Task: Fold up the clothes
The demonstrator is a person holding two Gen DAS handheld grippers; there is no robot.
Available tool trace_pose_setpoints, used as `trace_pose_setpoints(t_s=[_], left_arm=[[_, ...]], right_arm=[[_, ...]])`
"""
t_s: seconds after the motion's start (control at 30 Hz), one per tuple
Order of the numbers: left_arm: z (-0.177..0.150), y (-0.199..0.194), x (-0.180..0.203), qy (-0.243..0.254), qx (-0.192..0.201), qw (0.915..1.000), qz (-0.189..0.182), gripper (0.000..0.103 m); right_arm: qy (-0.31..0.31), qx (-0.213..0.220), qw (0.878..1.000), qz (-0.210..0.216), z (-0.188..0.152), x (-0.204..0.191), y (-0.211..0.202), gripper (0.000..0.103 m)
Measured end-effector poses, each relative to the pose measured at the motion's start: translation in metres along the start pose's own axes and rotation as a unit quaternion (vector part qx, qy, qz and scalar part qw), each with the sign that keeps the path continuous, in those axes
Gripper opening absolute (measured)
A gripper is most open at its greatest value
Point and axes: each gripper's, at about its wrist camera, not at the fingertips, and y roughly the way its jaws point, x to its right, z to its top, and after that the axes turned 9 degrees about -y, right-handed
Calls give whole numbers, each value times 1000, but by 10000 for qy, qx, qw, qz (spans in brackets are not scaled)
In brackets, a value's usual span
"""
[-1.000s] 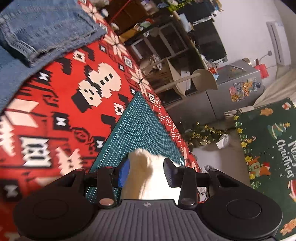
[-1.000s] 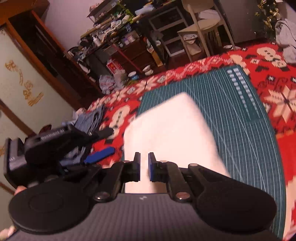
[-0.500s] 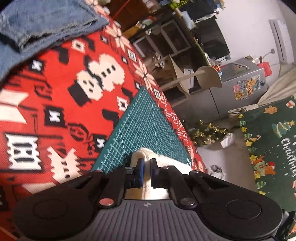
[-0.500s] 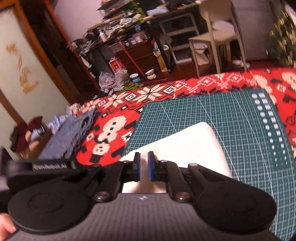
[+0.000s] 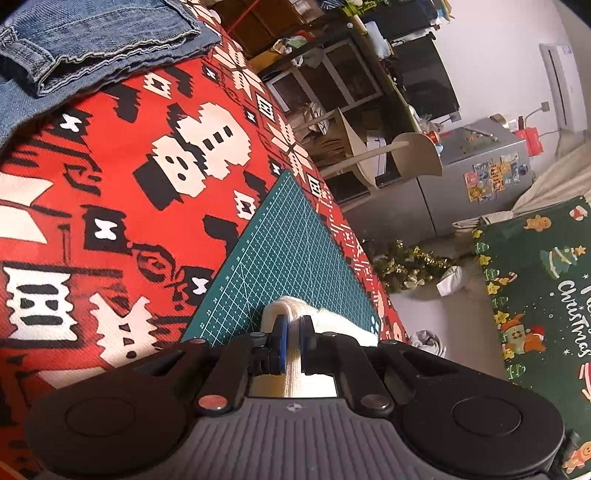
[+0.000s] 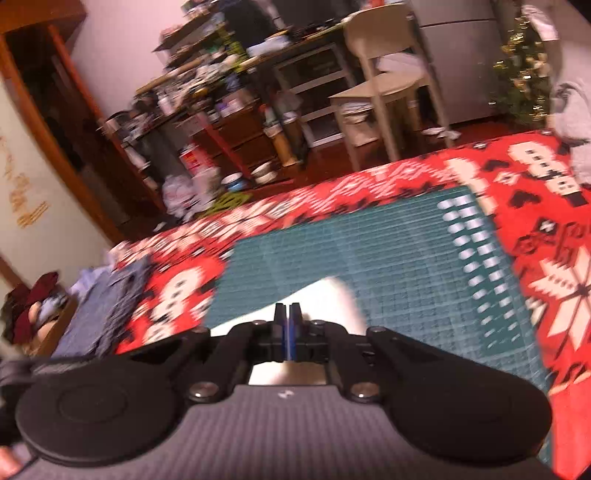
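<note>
A white ribbed garment point(image 5: 332, 322) lies on the green cutting mat point(image 5: 288, 236). My left gripper point(image 5: 291, 328) is shut on a folded edge of it; the cream fabric shows pinched between the blue pads. In the blurred right wrist view the same white garment point(image 6: 327, 297) lies on the mat point(image 6: 388, 251), directly under and ahead of my right gripper point(image 6: 287, 318). That gripper's pads are pressed together. No fabric shows between them, so I cannot tell whether a thin layer is caught.
A red Christmas tablecloth point(image 5: 110, 184) covers the table under the mat. Folded blue jeans point(image 5: 92, 33) lie at its far left, seen as a denim pile point(image 6: 107, 306) from the right. Beyond the table edge are a pale chair point(image 6: 384, 74), cluttered shelves and a small decorated tree point(image 5: 410, 266).
The left jaws closed from wide apart onto the garment's edge. The right jaws closed their small gap, and that gripper moved, so the garment now shows smaller and lower in its view.
</note>
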Motion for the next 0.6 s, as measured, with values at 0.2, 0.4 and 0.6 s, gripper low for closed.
trace_pose_setpoints(t_s=[0.2, 0.4, 0.6], left_arm=[[0, -5, 2, 51, 32, 10000, 0, 6], [1, -4, 0, -2, -5, 10000, -32, 7], [-9, -19, -13, -526, -146, 9985, -3, 18]], right_arm=[[-297, -110, 9995, 91, -11, -14, -5, 0], [509, 211, 9975, -450, -5, 35, -33, 1], [233, -30, 9996, 166, -23, 0, -28, 1]])
